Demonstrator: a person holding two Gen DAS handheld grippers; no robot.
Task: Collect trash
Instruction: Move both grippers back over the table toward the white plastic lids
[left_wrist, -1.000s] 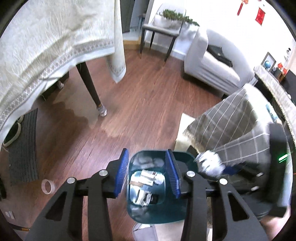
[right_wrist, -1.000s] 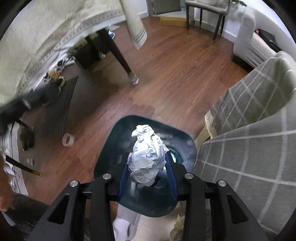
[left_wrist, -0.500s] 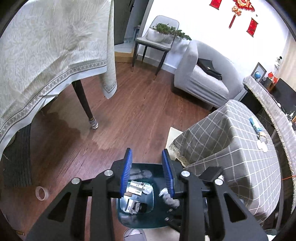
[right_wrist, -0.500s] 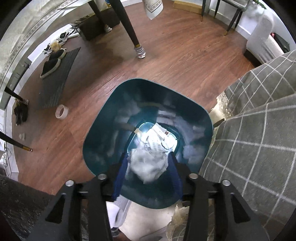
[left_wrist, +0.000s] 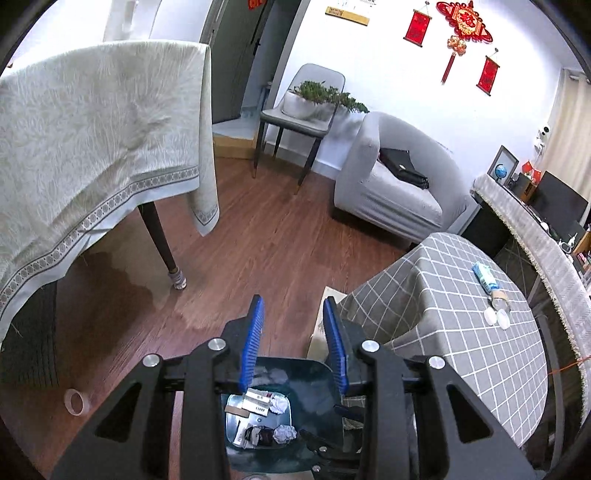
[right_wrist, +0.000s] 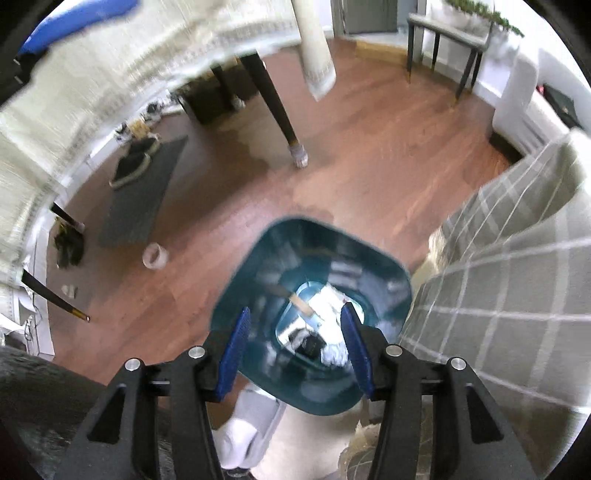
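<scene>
- One teal bin (right_wrist: 314, 332), two crumpled paper balls (left_wrist: 284, 432) inside, below both grippers.
- Right gripper (right_wrist: 295, 343): jaws just opening, empty.
- Left gripper (left_wrist: 293, 343): jaws apart, empty.

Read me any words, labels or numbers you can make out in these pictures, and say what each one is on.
No text can be read.
Red wall hangings: markings too small.
Sign above the doorway: too small.
Blue packet on the checked tablecloth: print blurred.
Packaging in the teal bin: print too small.

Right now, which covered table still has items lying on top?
The grey checked-cloth table beside the teal trash bin: blue packet and small white lids on it. The cream-cloth table shows a bare top.
</scene>
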